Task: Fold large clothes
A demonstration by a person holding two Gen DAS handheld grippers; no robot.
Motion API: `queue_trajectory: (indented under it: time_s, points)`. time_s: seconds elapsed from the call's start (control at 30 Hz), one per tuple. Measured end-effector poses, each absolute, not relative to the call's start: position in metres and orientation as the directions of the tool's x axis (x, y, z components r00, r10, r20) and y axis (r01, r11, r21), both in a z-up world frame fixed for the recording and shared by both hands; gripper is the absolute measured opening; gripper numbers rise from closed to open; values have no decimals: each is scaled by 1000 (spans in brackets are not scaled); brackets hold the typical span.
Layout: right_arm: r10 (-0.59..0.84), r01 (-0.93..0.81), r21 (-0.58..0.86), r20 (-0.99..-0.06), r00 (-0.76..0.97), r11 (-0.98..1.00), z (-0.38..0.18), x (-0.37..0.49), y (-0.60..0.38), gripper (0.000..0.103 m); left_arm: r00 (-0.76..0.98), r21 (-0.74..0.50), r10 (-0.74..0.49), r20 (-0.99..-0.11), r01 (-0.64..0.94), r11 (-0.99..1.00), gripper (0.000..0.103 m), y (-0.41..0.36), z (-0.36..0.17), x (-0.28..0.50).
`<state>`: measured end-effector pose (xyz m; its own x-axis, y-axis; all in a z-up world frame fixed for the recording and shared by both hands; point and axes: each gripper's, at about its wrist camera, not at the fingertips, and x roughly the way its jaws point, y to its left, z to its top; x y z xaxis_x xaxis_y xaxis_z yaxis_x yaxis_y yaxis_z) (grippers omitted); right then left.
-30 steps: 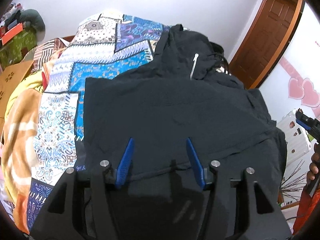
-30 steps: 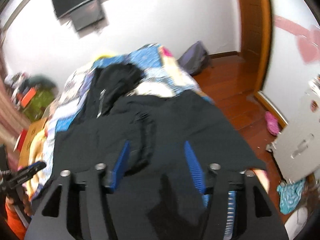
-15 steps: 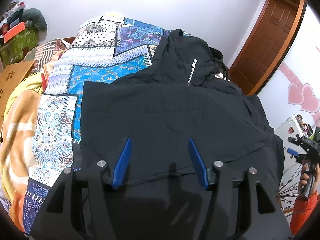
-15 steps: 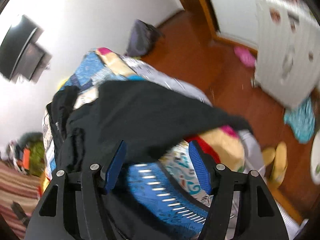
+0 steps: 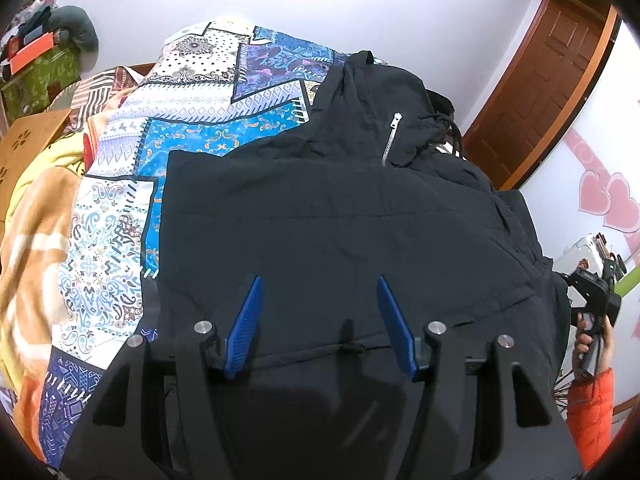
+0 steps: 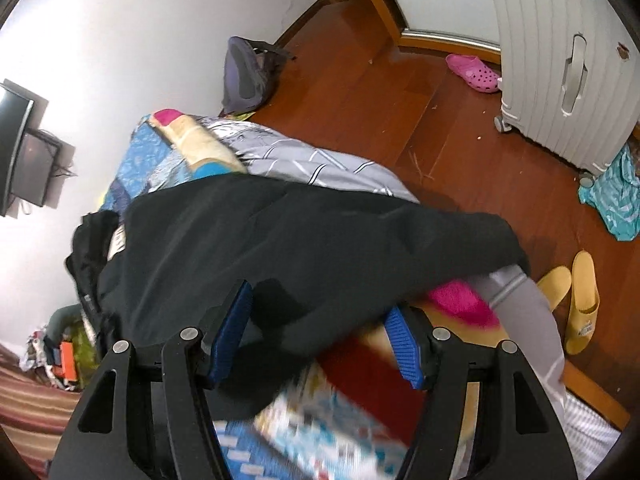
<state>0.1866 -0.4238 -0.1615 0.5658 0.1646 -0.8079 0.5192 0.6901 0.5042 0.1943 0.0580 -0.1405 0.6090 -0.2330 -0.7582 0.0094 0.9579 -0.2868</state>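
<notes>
A black hooded jacket [image 5: 320,220] lies spread across a patterned bedspread [image 5: 120,232], filling the frame's centre, its hood at upper right. The left gripper [image 5: 318,320] hovers over the hem, jaws open and empty. The right gripper [image 6: 320,332] straddles the jacket's edge at the bed's side, jaws open, not pinching. Closing there may also catch the bedspread underneath.

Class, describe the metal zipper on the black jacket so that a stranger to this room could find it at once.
Start at the bed with the patchwork quilt. A black jacket lies spread over it, hood toward the far wall. The short zipper runs down by the hood: the one bright silver line on dark cloth.
</notes>
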Motion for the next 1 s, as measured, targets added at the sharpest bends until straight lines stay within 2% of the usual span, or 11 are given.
queue_trajectory:
  time_s: [0.07, 0.13, 0.2, 0.37, 0.53, 0.73, 0.87, 1.0]
  points:
    - [133, 527, 478, -816, 563, 702, -162, 192, -424, 60, 608, -288, -234, -759, 10, 958, 58, 58, -141, 194]
    - [87, 537, 443, -822, 562, 718, -158, 197, -422, 51, 608, -287, -233, -759, 8, 958, 58, 59, -141, 194]
    - [46, 539, 404, -829, 557, 739, -152, 200, -420, 32, 608, -288, -232, -760, 5, 958, 58, 61, -141, 193]
    - [-9, 465, 355, -787, 616, 811, -113, 200, -409, 18, 608, -292, -227, -761, -8, 956, 58, 66, -142, 192]
    - [-4, 315, 335, -680, 733, 888, -52, 200, -374, 14, 603, -308, -238, -761, -14, 951, 58, 67, -143, 193]
    - [155, 37, 314, -563, 812, 949, 2, 196, -300, 12, 604, -307, -243, -759, -2, 952, 58, 65, -142, 191]
    - [256, -122, 267, -559, 789, 956, 2, 191, -240, 12, 606, -305, -242, -758, -2, 952, 58, 66, -142, 189]
    - [334, -220, 258, -604, 723, 941, -20, 196, -199, 12, 603, -309, -242, -760, -8, 951, 58, 68, -143, 188]
